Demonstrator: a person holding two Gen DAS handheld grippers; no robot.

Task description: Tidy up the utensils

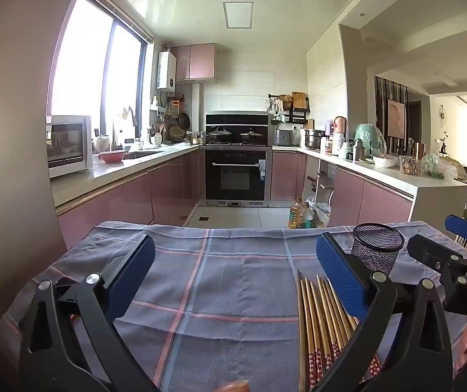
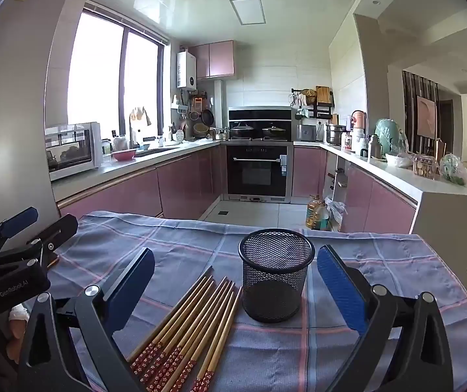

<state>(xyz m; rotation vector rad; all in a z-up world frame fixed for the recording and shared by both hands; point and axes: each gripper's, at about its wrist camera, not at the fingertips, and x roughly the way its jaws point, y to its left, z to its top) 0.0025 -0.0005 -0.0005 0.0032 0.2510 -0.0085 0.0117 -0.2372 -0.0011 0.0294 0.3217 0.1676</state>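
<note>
Start of job, by the look of it; nothing picked up, cup [image 2: 274, 274] empty as far as the mesh shows; chopsticks [image 2: 187, 330] lie loose in a fanned row on the cloth [image 2: 396, 294].

Left gripper [image 1: 233, 277]: jaws spread wide, nothing between them; hovers over bare cloth. Right gripper [image 2: 235, 284]: jaws spread wide too, empty.

From the right wrist: chopsticks run from low left up toward the cup, patterned red ends nearest the camera, plain tips just beside the cup's base; bundle sits inside the jaw span, nearer the left jaw; cup upright, between the jaws, farther out.

From the left wrist: chopsticks [image 1: 321, 323] partly under its right-side jaw; cup [image 1: 377, 248] beyond.

Next move, my guess: right gripper drops onto one or two sticks and closes; thin, round, likely to roll or slip; then tip upright and lower into the cup.
</note>
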